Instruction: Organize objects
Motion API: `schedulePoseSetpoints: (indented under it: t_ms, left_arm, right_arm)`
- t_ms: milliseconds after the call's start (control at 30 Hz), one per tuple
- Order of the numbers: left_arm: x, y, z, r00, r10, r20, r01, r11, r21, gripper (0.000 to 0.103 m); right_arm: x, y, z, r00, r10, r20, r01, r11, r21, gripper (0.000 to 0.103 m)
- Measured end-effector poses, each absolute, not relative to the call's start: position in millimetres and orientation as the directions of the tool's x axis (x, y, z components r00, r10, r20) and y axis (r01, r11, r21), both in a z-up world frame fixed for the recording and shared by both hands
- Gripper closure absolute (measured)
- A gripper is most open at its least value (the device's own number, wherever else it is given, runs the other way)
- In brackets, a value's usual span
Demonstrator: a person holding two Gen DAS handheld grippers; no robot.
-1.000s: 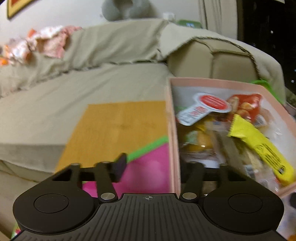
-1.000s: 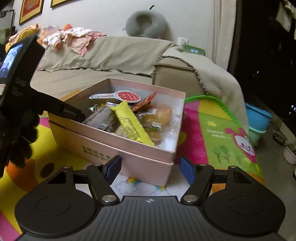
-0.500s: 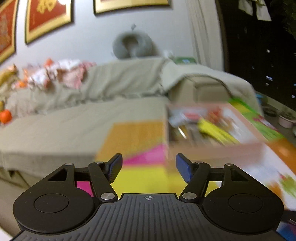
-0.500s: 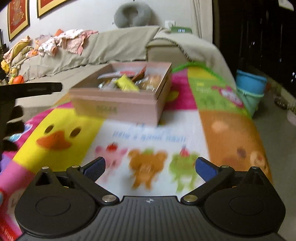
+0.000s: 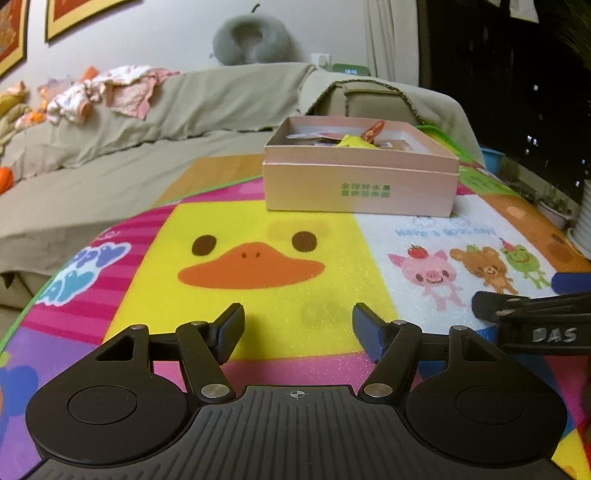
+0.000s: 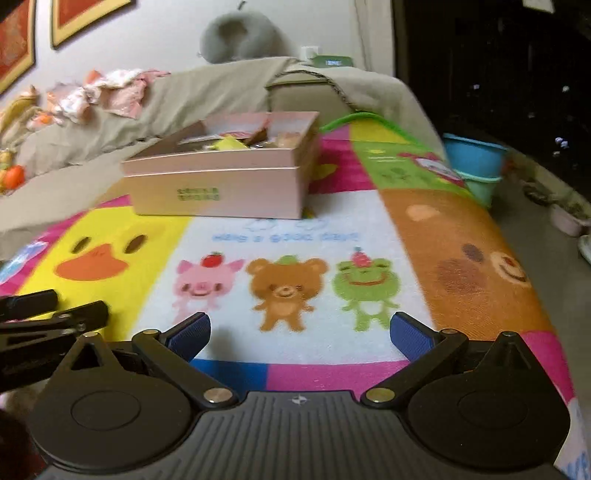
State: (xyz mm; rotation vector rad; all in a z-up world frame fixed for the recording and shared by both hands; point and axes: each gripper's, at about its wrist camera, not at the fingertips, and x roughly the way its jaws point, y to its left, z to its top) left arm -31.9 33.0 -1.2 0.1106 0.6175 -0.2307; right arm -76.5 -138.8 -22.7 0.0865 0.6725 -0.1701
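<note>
Beige-covered sofa (image 5: 155, 122), framed pictures (image 5: 81, 14) on white wall, dark window (image 5: 498, 55) right.

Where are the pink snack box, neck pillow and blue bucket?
pink snack box (image 5: 360, 188), left wrist view, front wall.
neck pillow (image 5: 251, 40), left wrist view, its top arc.
blue bucket (image 6: 474, 157), right wrist view, side wall.

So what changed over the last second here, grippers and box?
Both grippers pulled back from the pink box across the play mat. The right gripper has just opened wide; the left gripper stayed open. Neither holds anything. The box and its snacks stayed put.
</note>
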Motion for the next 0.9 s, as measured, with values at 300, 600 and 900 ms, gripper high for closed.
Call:
schedulePoseSetpoints:
  t_ms: [300,600,900]
  left_arm:
    - [-32.3,33.6,-4.2,0.792,-0.184,-0.581,0.227,0.974,0.001,0.032]
    - [-32.8,33.5,-3.8,0.791,-0.188,-0.582,0.226,0.974,-0.008,0.032]
    - [-33.0,32.0,-3.7,0.793,-0.179,-0.583,0.218,0.976,-0.003,0.032]
  right_arm:
    - [-67.4,-138.0,-23.6,0.769,-0.108,-0.631,0.142,0.99,0.003,0.0]
    - [-70.1,-136.9,-24.6,0.773,-0.107,-0.625,0.153,0.988,0.019,0.0]
    - [-69.2,-136.5,-25.4,0.771,-0.12,-0.625,0.164,0.986,0.012,0.0]
